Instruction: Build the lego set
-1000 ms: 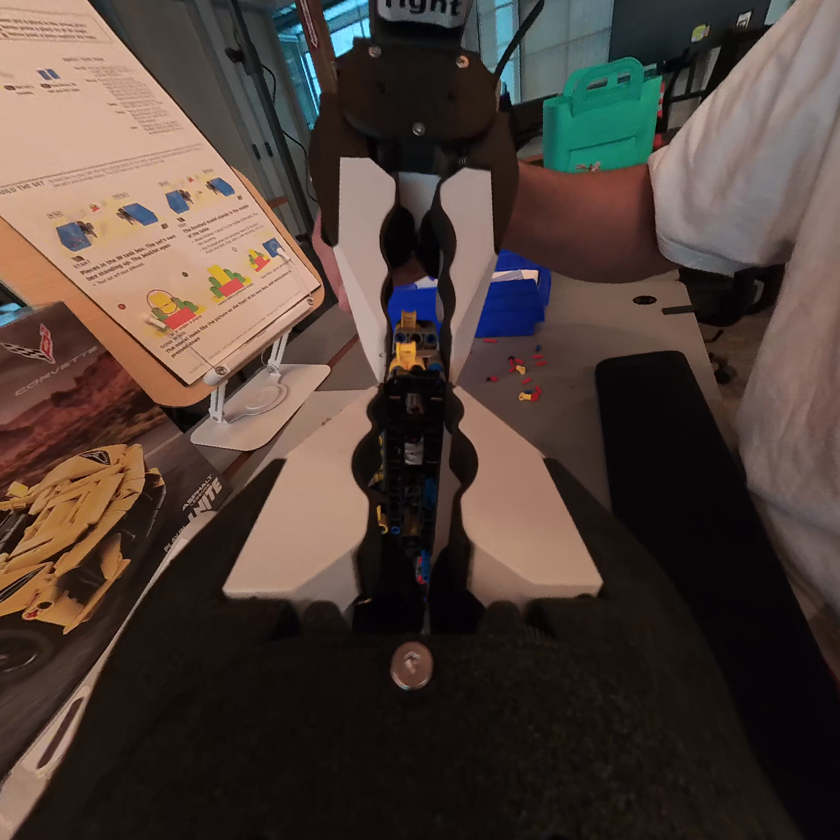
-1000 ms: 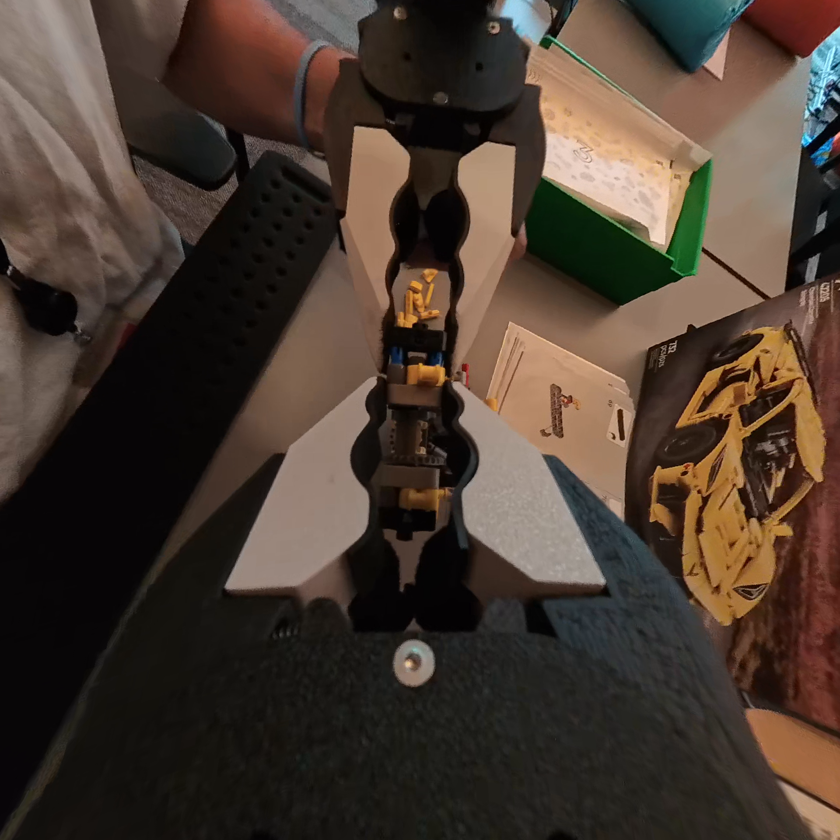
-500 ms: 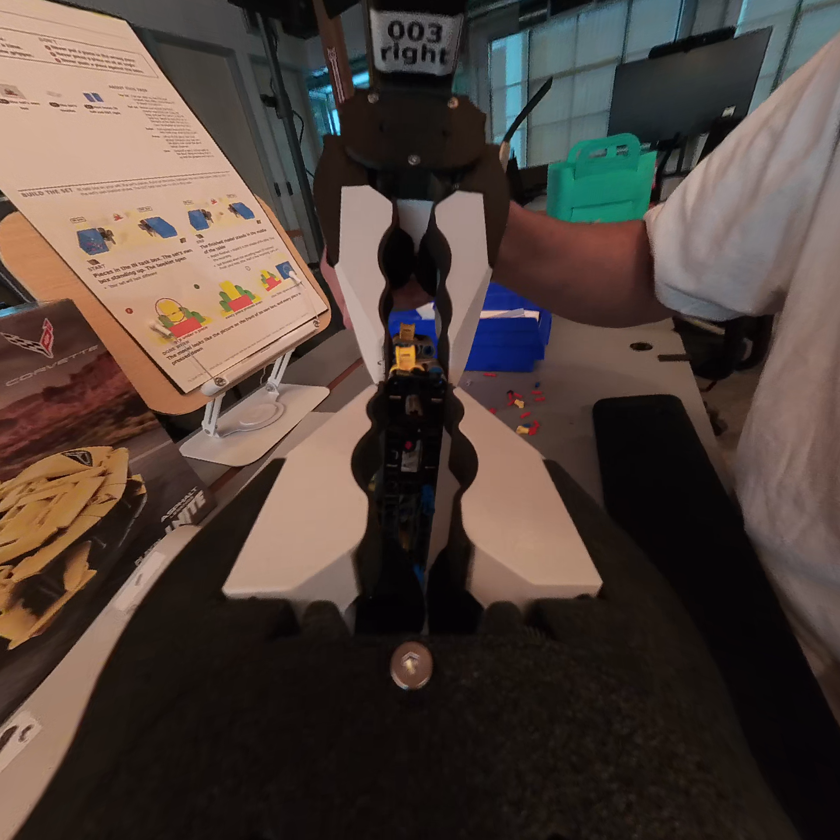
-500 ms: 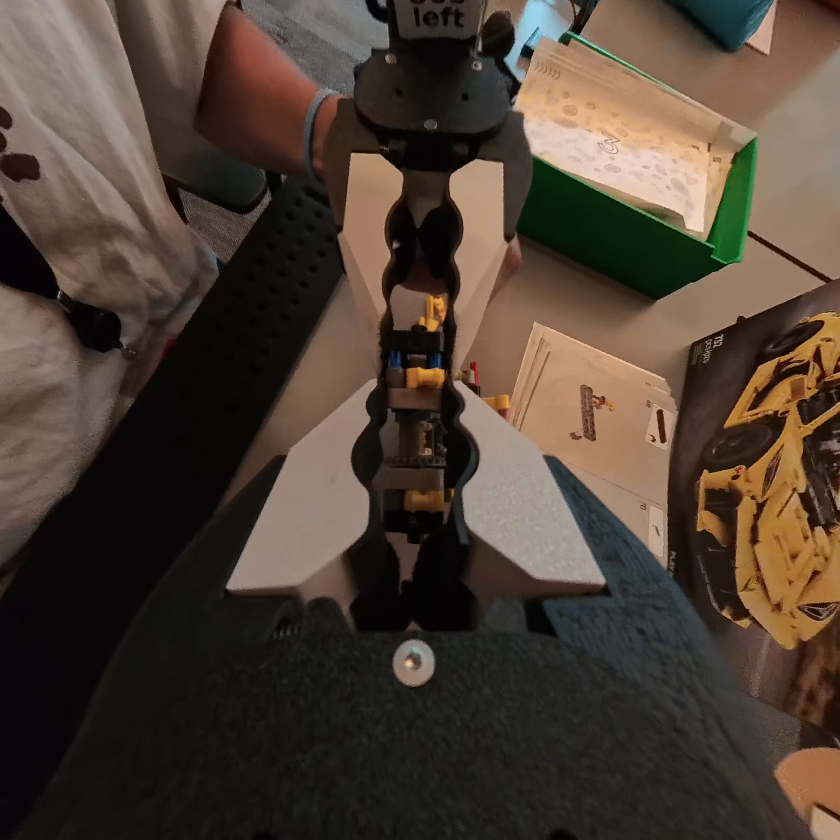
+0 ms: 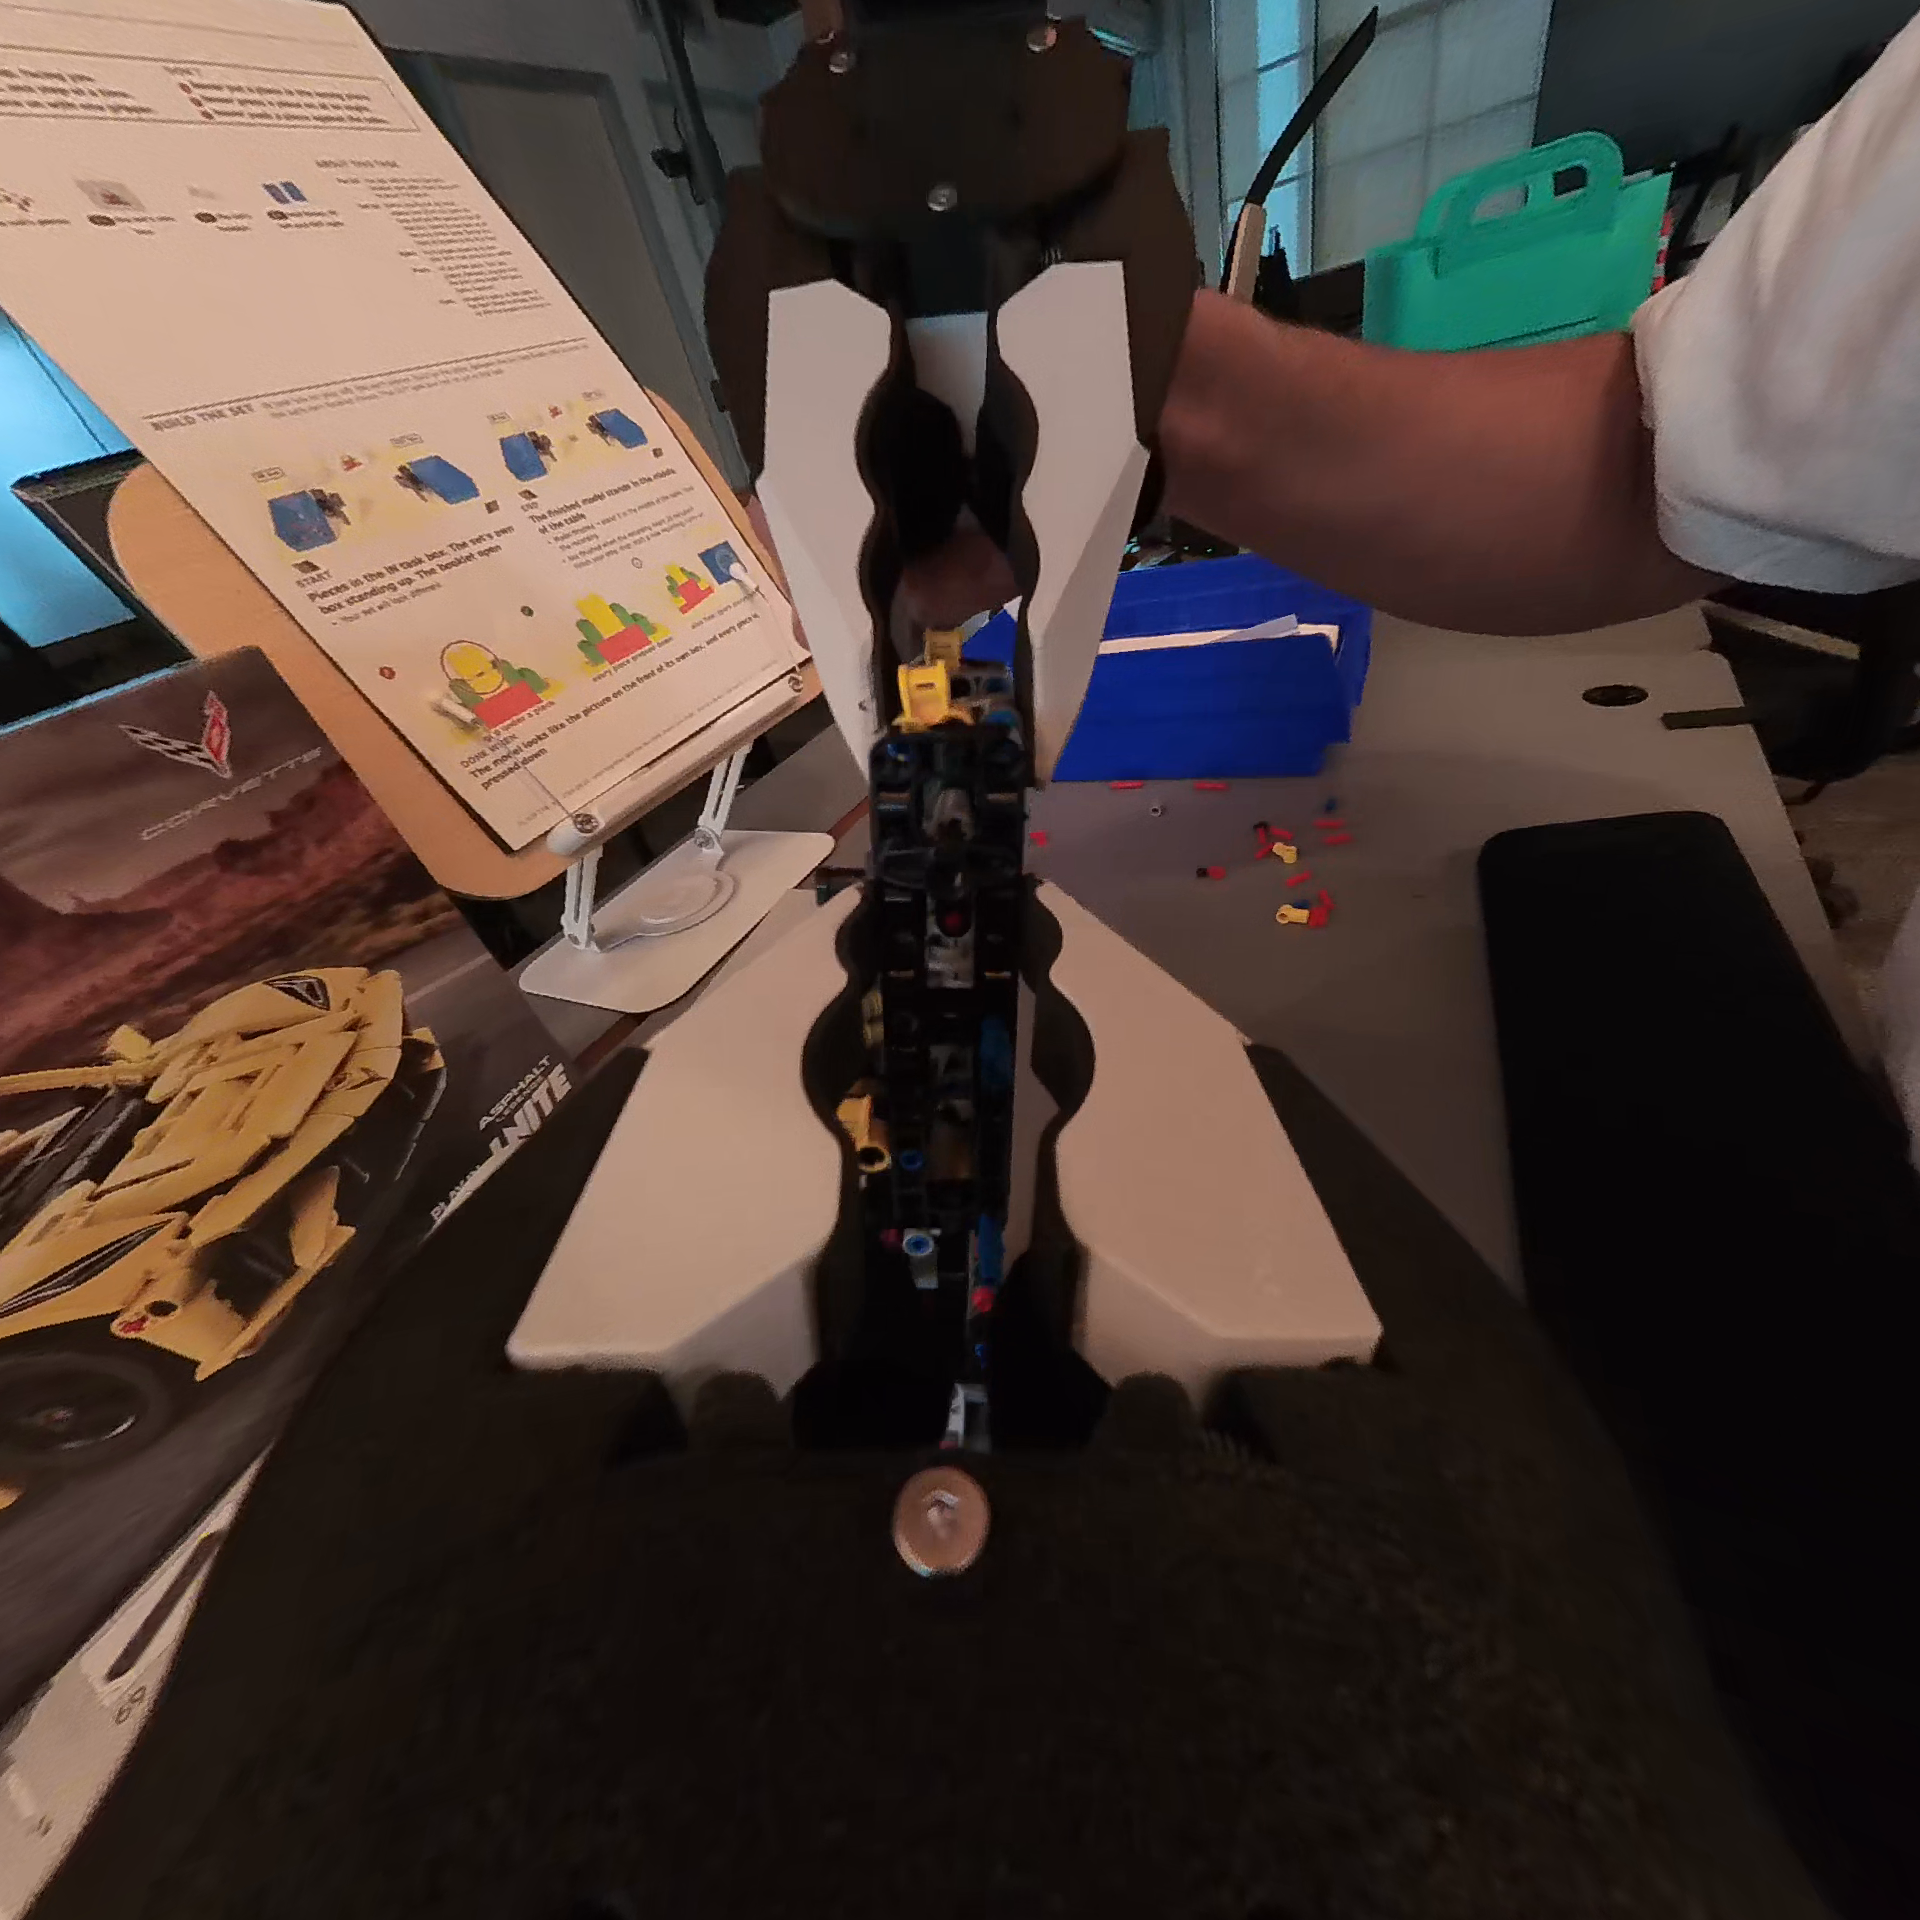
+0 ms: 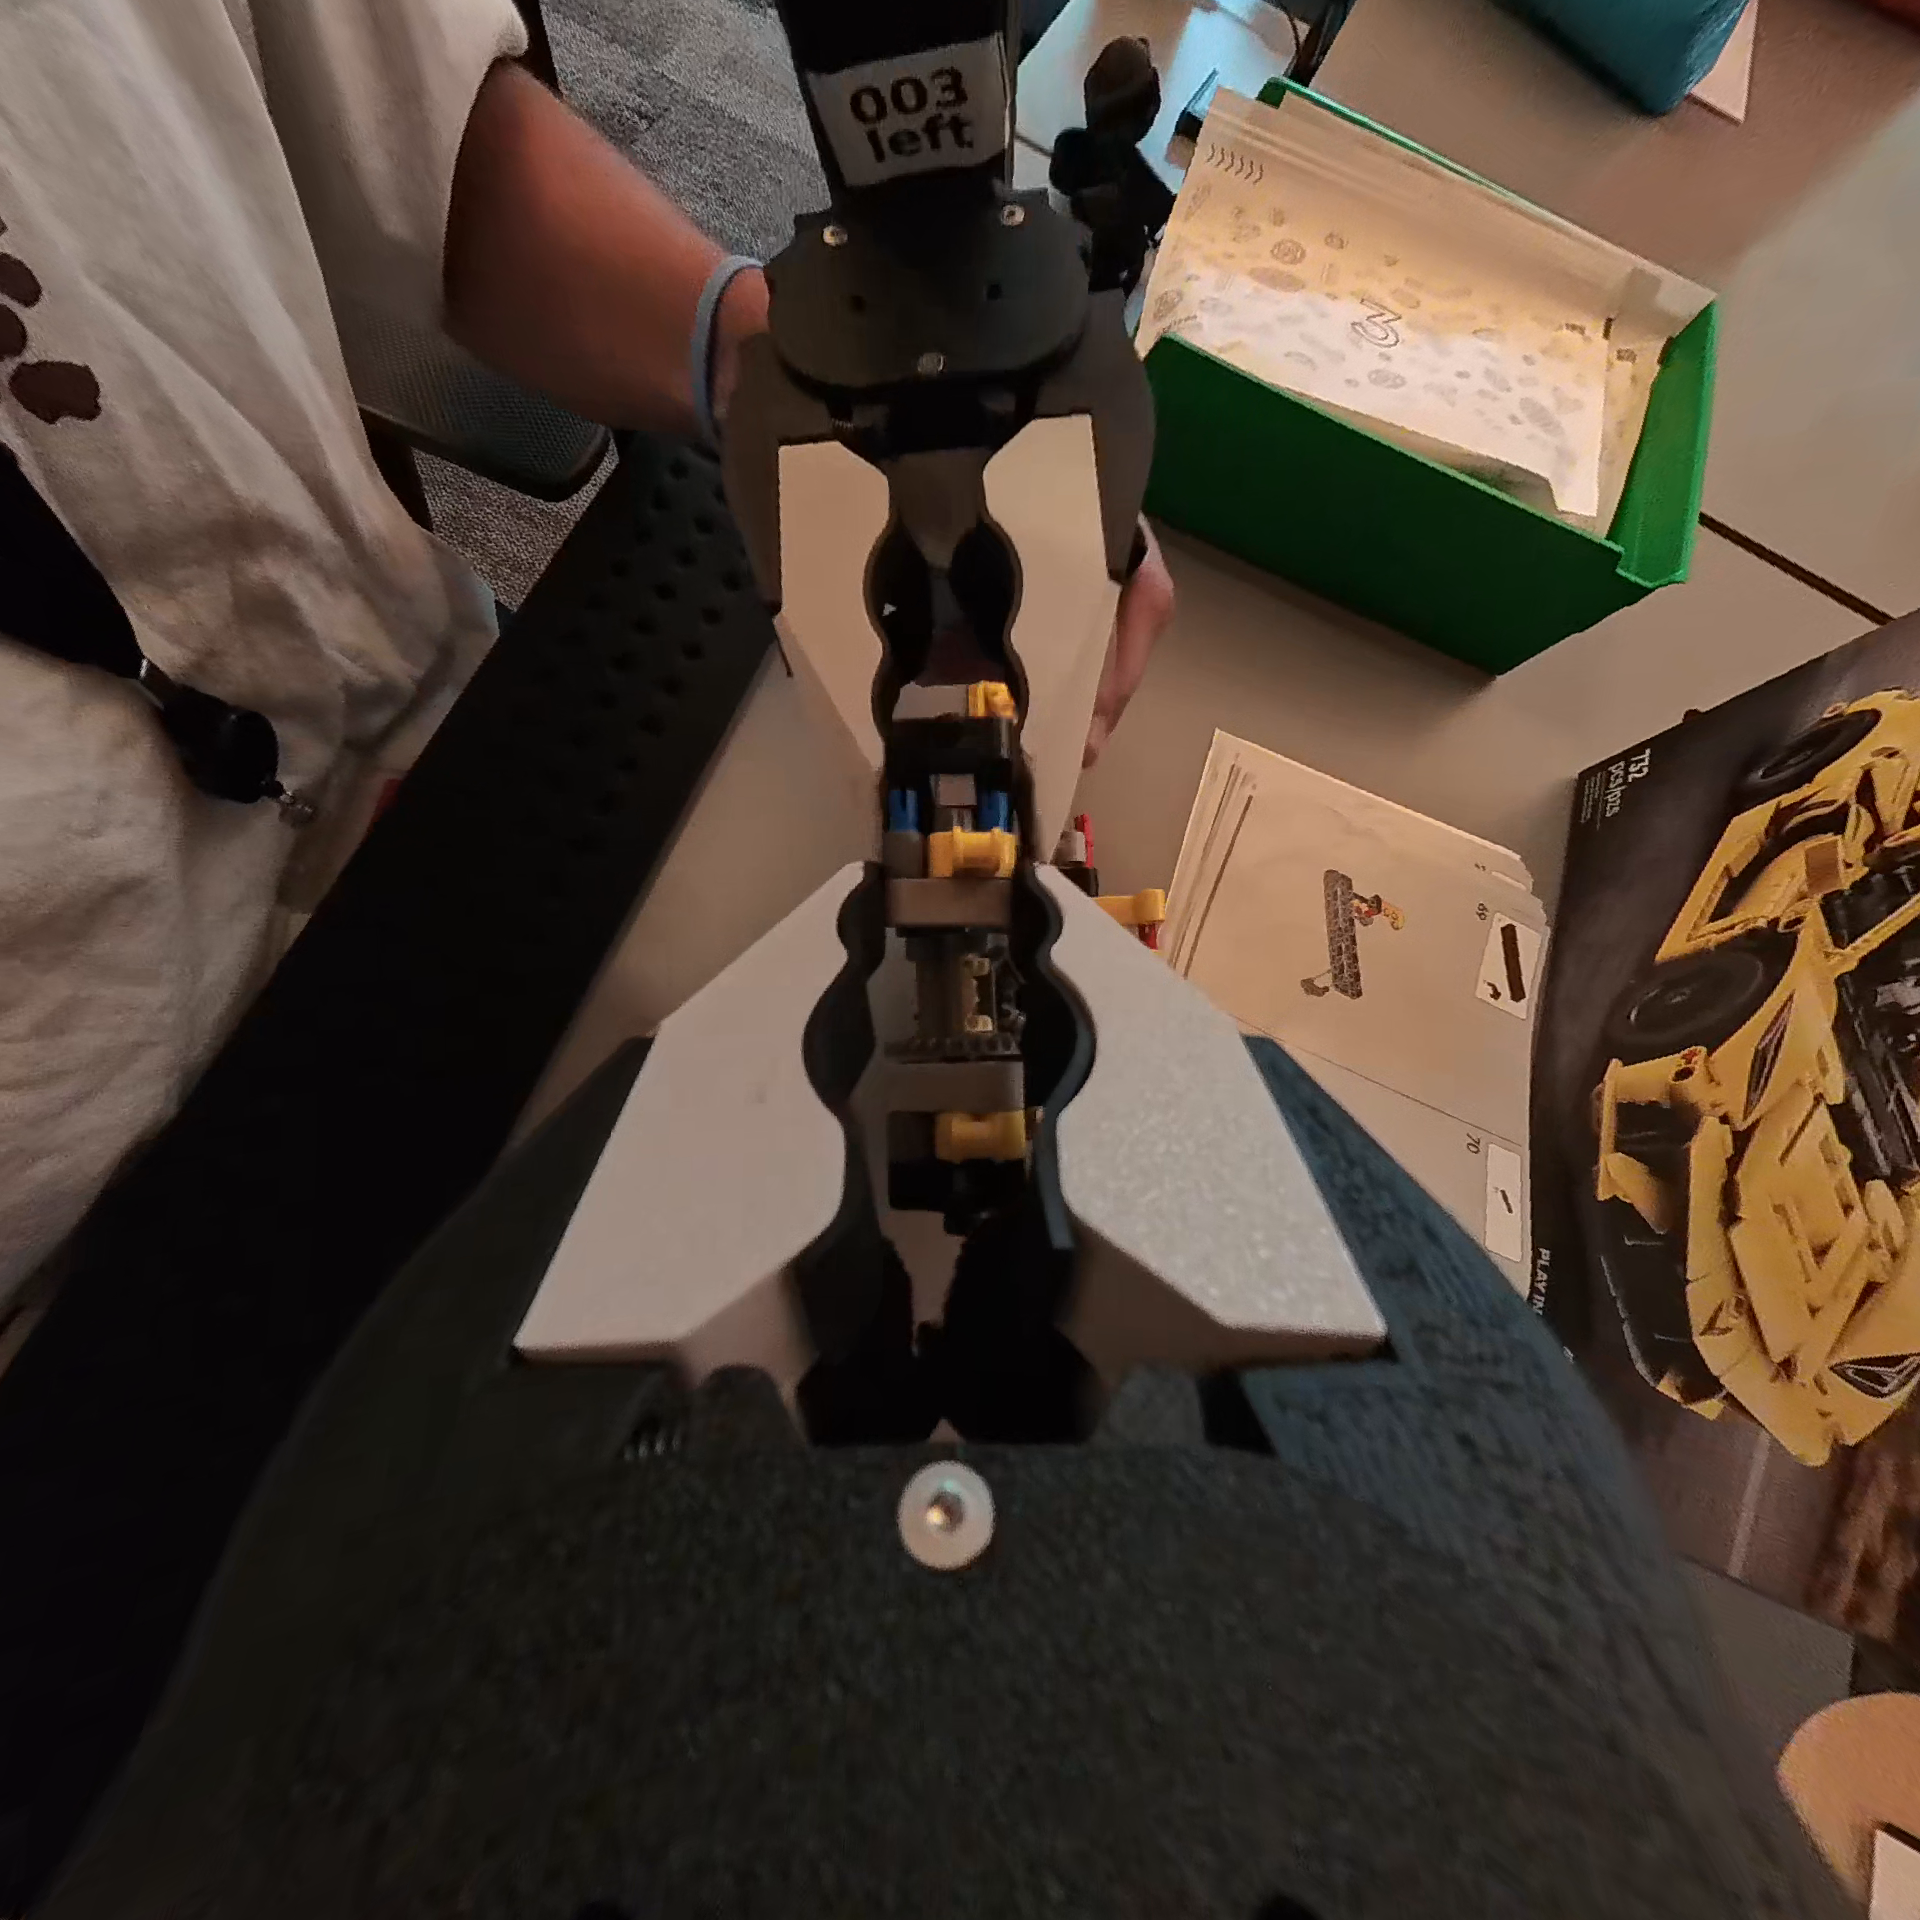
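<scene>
A long black and grey Lego chassis (image 5: 945, 987) with yellow and blue pins hangs above the table, held end to end between both grippers. My left gripper (image 5: 951, 888) is shut on its near end in the left wrist view. The right gripper (image 5: 956, 732) comes in from above, shut on the far end by a yellow piece. In the right wrist view the chassis (image 6: 951, 997) sits in my right gripper (image 6: 951, 883), and the left gripper (image 6: 956, 790) clamps the far end. The chassis middle is hidden by the fingers.
An instruction sheet on a wooden stand (image 5: 364, 468), the set's box with a yellow car (image 5: 208, 1091), a blue bin (image 5: 1216, 675) and loose red and yellow pieces (image 5: 1288, 873) are on the table. A green bin with a bag (image 6: 1403, 499), an open booklet (image 6: 1351, 914) and a black mat (image 6: 520, 831) lie below. The tips of both grippers are at nearly the same place.
Both grippers stay shut on the chassis. The pair has tilted and shifted together, so the table, box and bins have slid in both views.
</scene>
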The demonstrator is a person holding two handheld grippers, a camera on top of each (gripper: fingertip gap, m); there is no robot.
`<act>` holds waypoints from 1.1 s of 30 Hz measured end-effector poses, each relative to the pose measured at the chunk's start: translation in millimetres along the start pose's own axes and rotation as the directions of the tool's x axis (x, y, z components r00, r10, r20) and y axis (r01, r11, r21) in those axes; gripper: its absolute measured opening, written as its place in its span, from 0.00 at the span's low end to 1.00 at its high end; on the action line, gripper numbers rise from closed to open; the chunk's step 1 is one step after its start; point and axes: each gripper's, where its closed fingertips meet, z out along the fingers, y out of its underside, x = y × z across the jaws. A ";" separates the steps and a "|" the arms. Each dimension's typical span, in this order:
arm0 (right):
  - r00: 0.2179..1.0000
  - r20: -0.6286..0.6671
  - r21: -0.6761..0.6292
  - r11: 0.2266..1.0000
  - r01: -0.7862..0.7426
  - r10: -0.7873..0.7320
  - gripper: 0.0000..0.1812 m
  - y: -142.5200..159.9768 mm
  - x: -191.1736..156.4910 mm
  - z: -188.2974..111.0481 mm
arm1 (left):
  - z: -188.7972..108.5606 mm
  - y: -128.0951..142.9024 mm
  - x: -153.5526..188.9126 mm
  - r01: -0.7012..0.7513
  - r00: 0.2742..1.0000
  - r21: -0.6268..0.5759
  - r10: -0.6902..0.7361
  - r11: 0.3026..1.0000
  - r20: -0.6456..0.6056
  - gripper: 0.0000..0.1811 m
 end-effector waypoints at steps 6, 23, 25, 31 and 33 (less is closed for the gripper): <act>1.000 0.028 0.012 1.000 -0.004 0.004 0.13 -4.0 -2.4 5.0 | -1.8 2.5 1.7 -0.026 0.998 -0.087 0.021 0.996 -0.057 0.14; 0.997 -0.017 -0.121 0.990 0.068 -0.071 0.13 4.0 -12.8 11.6 | 13.5 25.1 18.8 -0.124 0.985 -0.200 0.097 0.972 -0.140 0.14; 0.998 -0.019 -0.109 0.992 0.055 -0.058 0.13 5.5 -19.1 9.0 | 16.8 22.5 25.3 -0.126 0.987 -0.141 0.110 0.982 -0.120 0.15; 0.997 0.037 -0.095 0.993 0.068 -0.065 0.13 5.8 -44.4 16.5 | 18.5 13.8 47.0 -0.035 0.997 -0.003 0.035 0.999 -0.074 0.14; 0.995 0.052 -0.129 0.988 0.090 -0.083 0.13 5.8 -47.5 22.3 | 15.2 17.1 49.5 -0.003 0.998 0.013 0.003 1.000 -0.064 0.14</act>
